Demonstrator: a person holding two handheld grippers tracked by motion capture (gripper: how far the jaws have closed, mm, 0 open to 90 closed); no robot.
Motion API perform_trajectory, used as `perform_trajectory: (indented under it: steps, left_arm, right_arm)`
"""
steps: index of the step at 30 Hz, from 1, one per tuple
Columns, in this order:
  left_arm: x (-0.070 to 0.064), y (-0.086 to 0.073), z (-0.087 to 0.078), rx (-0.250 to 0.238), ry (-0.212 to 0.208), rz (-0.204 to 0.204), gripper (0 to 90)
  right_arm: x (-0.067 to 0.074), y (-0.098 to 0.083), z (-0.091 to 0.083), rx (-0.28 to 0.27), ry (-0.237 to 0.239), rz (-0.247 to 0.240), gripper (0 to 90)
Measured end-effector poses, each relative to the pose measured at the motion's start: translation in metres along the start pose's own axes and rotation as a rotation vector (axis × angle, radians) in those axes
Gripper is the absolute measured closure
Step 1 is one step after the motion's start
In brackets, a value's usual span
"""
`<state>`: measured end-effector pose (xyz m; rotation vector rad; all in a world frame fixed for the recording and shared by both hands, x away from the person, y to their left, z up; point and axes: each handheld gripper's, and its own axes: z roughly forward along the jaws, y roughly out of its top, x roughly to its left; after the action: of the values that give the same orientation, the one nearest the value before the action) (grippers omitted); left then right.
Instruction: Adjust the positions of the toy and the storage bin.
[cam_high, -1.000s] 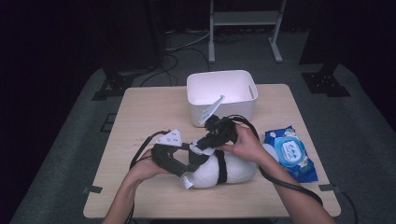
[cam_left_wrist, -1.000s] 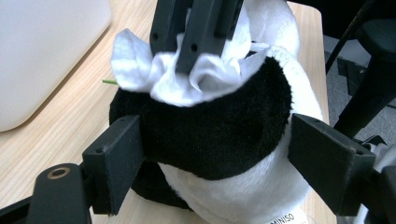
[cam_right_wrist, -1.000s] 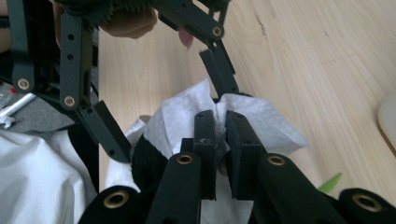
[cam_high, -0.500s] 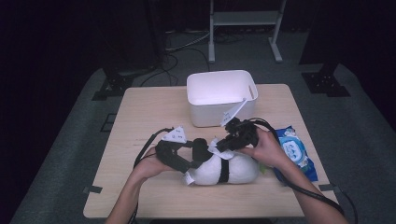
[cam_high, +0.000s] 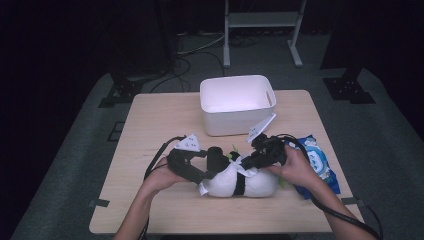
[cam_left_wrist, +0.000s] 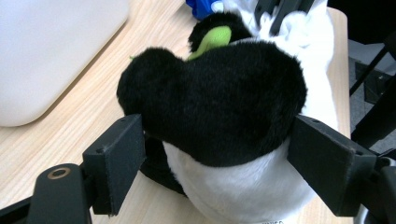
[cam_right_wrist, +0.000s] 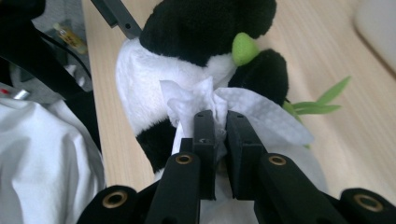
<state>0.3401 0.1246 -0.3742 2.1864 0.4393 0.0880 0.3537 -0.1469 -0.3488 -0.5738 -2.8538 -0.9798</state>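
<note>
A black-and-white panda plush (cam_high: 250, 182) lies on its side on the wooden table (cam_high: 160, 125), near the front edge. My left gripper (cam_high: 214, 159) clamps the plush's black limb (cam_left_wrist: 224, 107), one pad pressed against each side of the fur. My right gripper (cam_high: 246, 162) is shut on a crumpled white wipe (cam_right_wrist: 266, 116), which rests against the panda's white belly (cam_right_wrist: 140, 93). In the right gripper view the jaws (cam_right_wrist: 220, 121) stand close together with the wipe pinched between them. A green leaf sprig (cam_right_wrist: 322, 100) sticks out beside the plush.
A white plastic bin (cam_high: 237, 102) stands just behind the plush at the table's middle. A blue pack of wipes (cam_high: 320, 165) lies at the right, under my right hand. The left half of the table is bare wood.
My right gripper has moved to the right and slightly lower along the plush with the wipe in it. The left gripper and the plush have stayed where they were.
</note>
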Motion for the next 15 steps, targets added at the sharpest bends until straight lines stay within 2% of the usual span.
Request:
perform_trajectory:
  steps: [3,6,7,10,12,15]
  left_arm:
    - [0.002,0.002,-0.005,-0.019,-0.011,-0.011,18.5]
    - [0.001,0.006,-0.008,-0.024,-0.013,-0.014,18.4]
    - [0.001,0.008,-0.007,-0.014,-0.009,-0.015,18.3]
    - [0.004,0.010,-0.003,0.028,-0.013,-0.030,18.2]
    - [0.007,0.011,0.000,0.046,-0.034,-0.055,18.2]
    - [0.009,0.011,0.002,0.068,-0.065,-0.059,18.4]
  right_arm:
    - [0.002,0.001,0.006,0.001,0.034,-0.005,82.2]
    - [0.007,0.002,0.007,0.013,0.044,-0.025,82.2]
    - [0.011,0.003,0.005,0.018,0.030,-0.043,82.2]
    - [0.011,0.005,-0.003,-0.021,0.006,-0.047,82.3]
    - [0.006,0.006,-0.008,-0.047,-0.011,-0.045,82.5]
    - [-0.003,0.007,-0.016,-0.087,-0.016,-0.018,82.5]
